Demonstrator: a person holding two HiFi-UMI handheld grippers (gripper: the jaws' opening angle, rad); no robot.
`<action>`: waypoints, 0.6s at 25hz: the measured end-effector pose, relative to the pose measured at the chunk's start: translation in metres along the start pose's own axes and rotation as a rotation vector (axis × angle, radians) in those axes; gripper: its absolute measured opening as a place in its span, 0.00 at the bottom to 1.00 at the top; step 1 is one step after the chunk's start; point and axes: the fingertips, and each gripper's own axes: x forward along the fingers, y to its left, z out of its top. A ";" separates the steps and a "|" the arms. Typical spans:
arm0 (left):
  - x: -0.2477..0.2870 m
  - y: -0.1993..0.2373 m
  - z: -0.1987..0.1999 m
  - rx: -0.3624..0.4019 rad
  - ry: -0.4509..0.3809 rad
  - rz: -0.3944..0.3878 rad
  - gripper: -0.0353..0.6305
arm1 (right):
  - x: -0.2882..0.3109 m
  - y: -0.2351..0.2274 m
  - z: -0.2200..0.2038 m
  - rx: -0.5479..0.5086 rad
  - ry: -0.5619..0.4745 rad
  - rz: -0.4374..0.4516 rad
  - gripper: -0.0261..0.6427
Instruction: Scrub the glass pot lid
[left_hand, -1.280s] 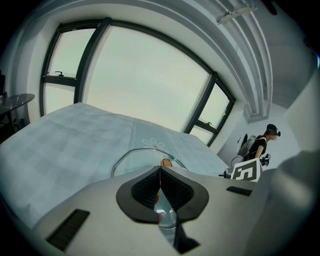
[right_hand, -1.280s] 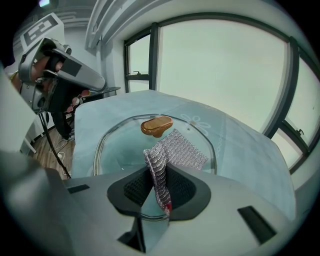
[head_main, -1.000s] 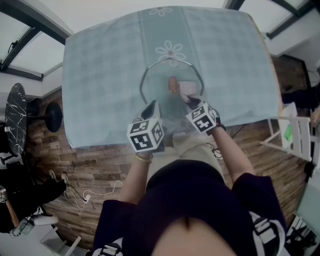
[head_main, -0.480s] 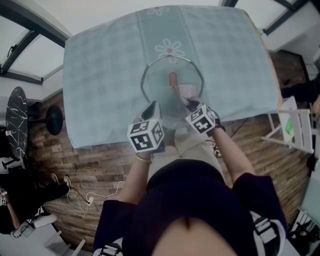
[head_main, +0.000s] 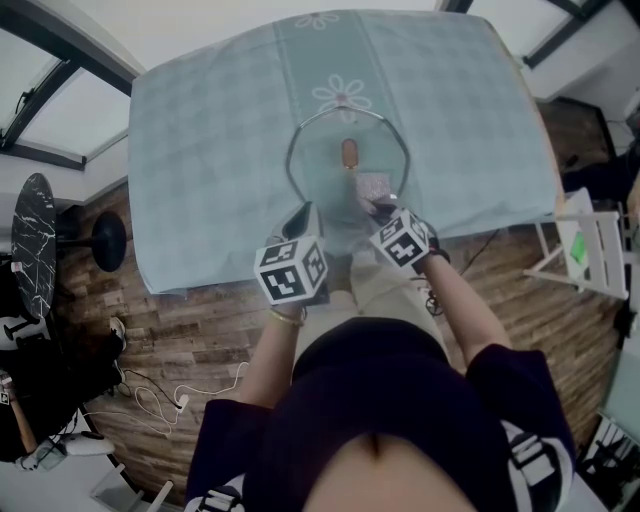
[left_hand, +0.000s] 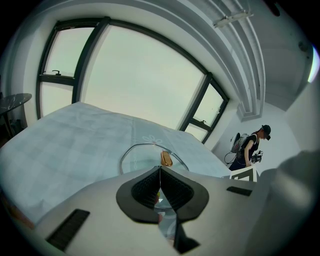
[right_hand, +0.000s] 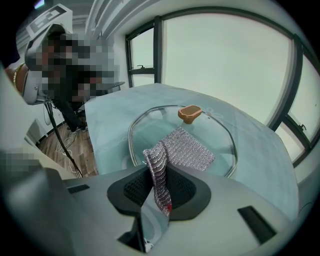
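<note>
Pinching a fold of the silvery scrubbing cloth (right_hand: 189, 146), the right tongs (right_hand: 158, 169) are clamped on it; the rest of the cloth spreads just ahead on the glass pot lid (right_hand: 222, 131), short of its brown knob (right_hand: 189, 113). The left tongs (left_hand: 160, 171) are closed at the lid's near edge, on the pale-clothed table (head_main: 200, 150)

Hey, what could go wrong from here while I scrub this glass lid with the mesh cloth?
The right gripper pinches only a narrow fold of the silver mesh scrubbing cloth; a hard stroke may pull it free.
The round glass pot lid lies near the front edge of the pale blue tablecloth; it might slide off, since the left gripper, jaws together, shows no clear hold on it.
</note>
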 end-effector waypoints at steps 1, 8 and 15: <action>-0.001 0.001 0.000 0.000 0.001 -0.001 0.06 | 0.000 0.002 0.000 -0.006 0.005 0.005 0.16; -0.010 0.006 -0.005 -0.001 0.000 -0.006 0.06 | 0.001 0.020 0.000 -0.022 0.016 0.030 0.16; -0.017 0.012 -0.011 -0.005 0.007 -0.013 0.06 | 0.001 0.038 0.002 -0.024 0.019 0.047 0.16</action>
